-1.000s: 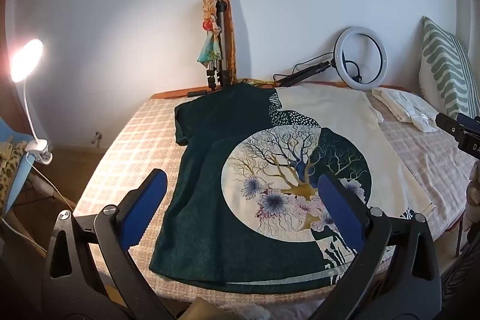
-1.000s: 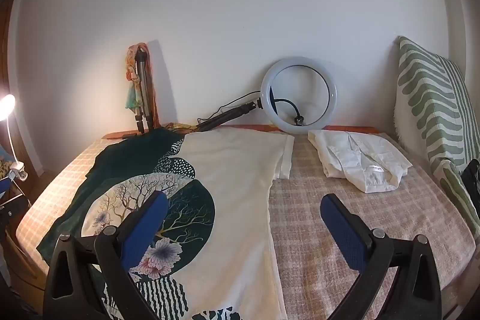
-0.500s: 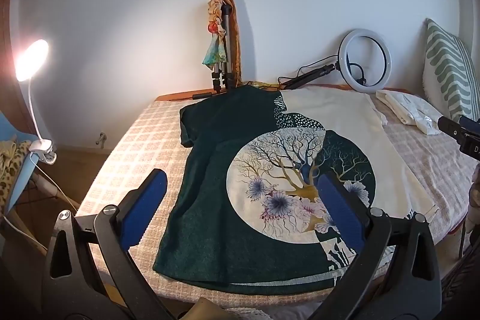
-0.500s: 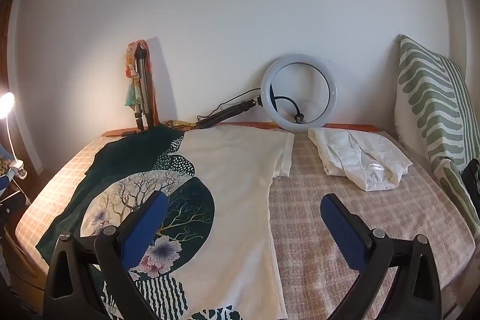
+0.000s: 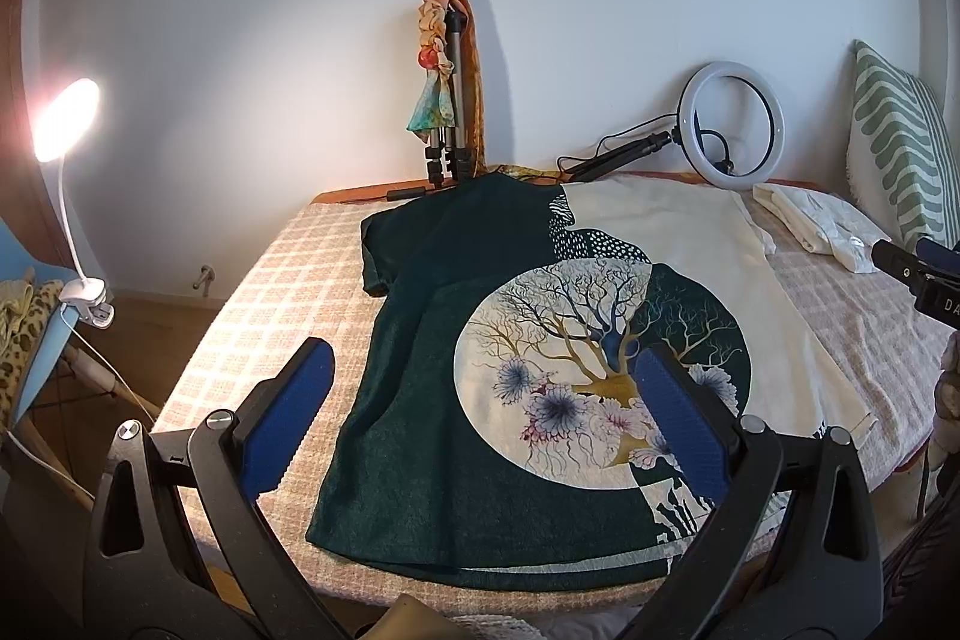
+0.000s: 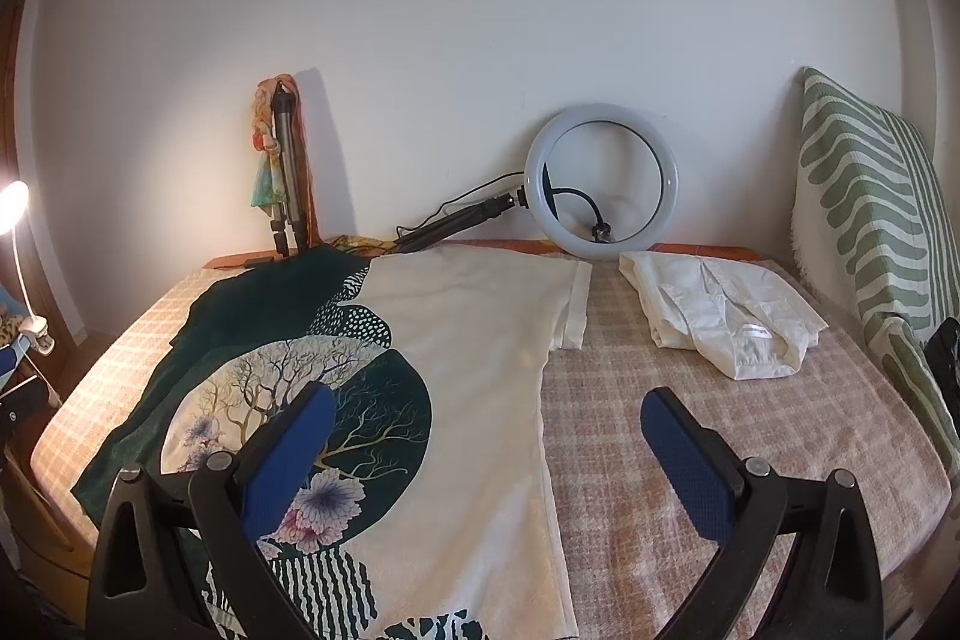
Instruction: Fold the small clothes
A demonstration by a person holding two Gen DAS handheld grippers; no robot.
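A T-shirt (image 5: 456, 352), half dark green and half cream with a round tree-and-flower print, lies spread flat on the checked bedspread (image 5: 282, 292). It also shows in the right wrist view (image 6: 468, 370). My left gripper (image 5: 480, 418) is open and empty, held above the shirt's near hem on the green side. My right gripper (image 6: 480, 448) is open and empty, above the shirt's cream side edge and the bare bedspread (image 6: 720, 436). A folded white garment (image 6: 726, 322) lies at the back right of the bed; it also shows in the left wrist view (image 5: 816, 226).
A ring light (image 6: 600, 184) and a tripod (image 6: 288, 178) draped with a scarf stand against the back wall. A green striped pillow (image 6: 876, 232) leans at the right. A lit clip lamp (image 5: 63, 130) stands left of the bed.
The left gripper has drifted slightly left and back, so the shirt sits a little further right in its view. The right view is almost unchanged. Both grippers stay open.
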